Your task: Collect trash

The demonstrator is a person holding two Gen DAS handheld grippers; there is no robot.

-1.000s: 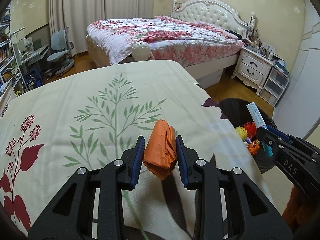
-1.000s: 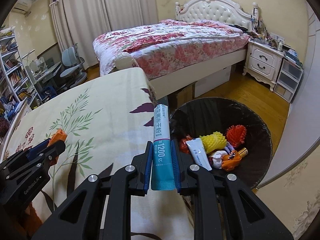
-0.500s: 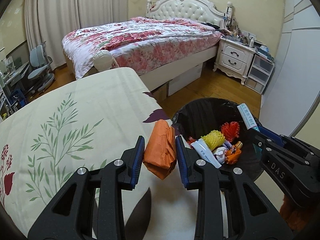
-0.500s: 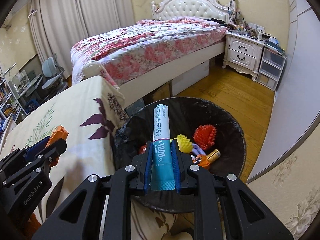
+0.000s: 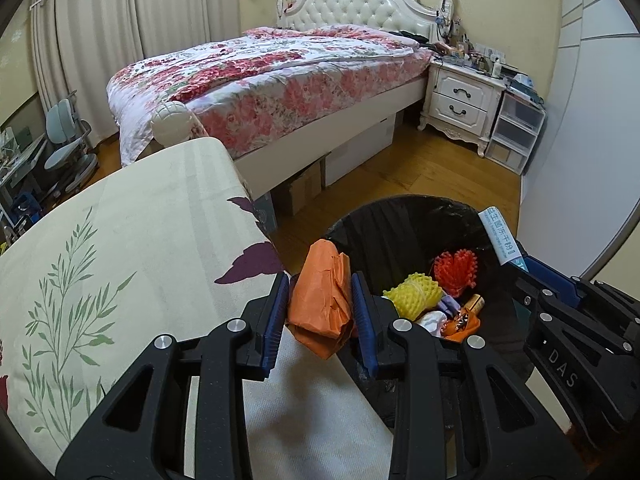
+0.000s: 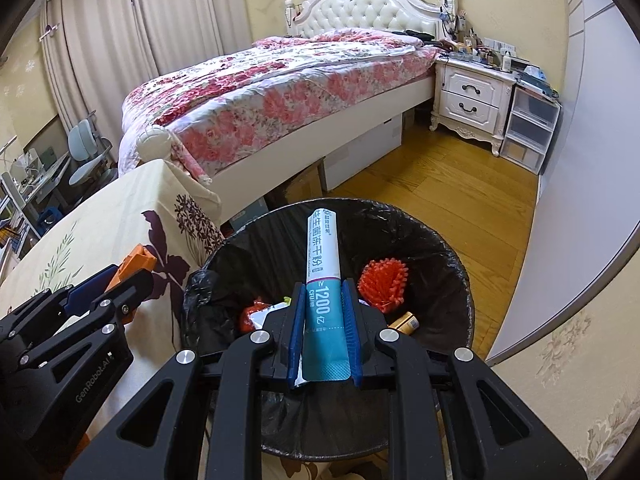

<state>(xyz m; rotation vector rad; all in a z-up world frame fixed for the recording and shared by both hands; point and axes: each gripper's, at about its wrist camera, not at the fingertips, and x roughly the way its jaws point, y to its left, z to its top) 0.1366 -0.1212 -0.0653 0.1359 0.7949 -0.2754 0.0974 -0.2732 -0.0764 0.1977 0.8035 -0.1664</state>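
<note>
My left gripper (image 5: 320, 292) is shut on a crumpled orange paper wad (image 5: 322, 300) and holds it at the table's right edge, beside the near-left rim of the black-lined trash bin (image 5: 384, 216). My right gripper (image 6: 323, 292) is shut on a teal and white packet (image 6: 322, 264) and holds it over the bin (image 6: 452, 256). The packet also shows in the left wrist view (image 5: 498, 240). The bin holds a yellow foam net (image 5: 412, 294), a red foam net (image 5: 456, 270) and other scraps.
The table with a leaf-print cloth (image 5: 120, 260) lies left of the bin. A bed with a floral cover (image 5: 272, 80) stands behind. A white nightstand (image 5: 460, 100) and plastic drawers (image 5: 516, 136) stand at the right. Wooden floor (image 6: 460, 184) surrounds the bin.
Both grippers have moved right from above the table toward the bin. The packet has gone from the table edge to over the bin. The orange wad has reached the bin's rim.
</note>
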